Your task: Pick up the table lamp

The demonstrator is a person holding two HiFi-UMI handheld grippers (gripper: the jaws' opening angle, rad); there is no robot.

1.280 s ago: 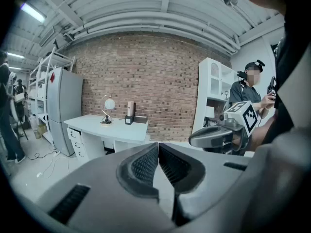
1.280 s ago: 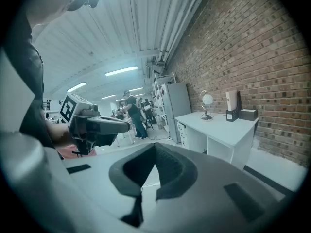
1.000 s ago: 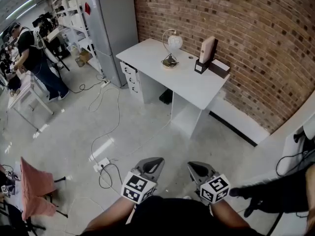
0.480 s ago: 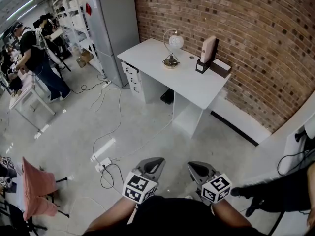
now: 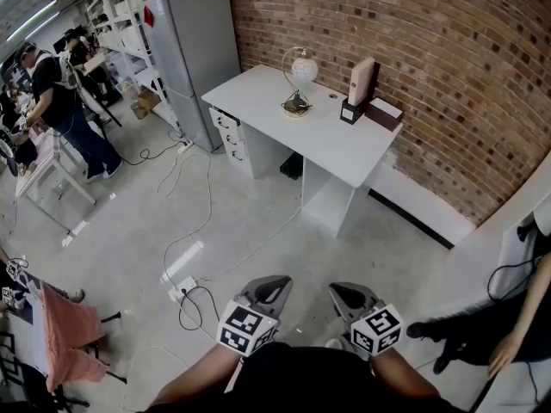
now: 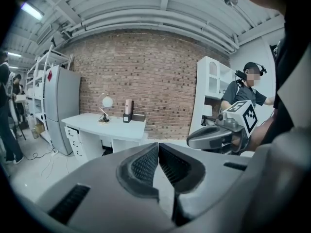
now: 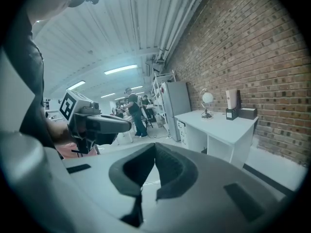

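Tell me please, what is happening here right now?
A person holds two claws low before the body. The left claw and the right claw are both shut and empty. The table lamp stands on the white desk by the brick wall, well away from them, not yet picked up.

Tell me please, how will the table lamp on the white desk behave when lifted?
Probably top-heavy: the table lamp carries its round globe high on a thin curved arm over a small base, so it may tip. The globe looks like glass, likely fragile.
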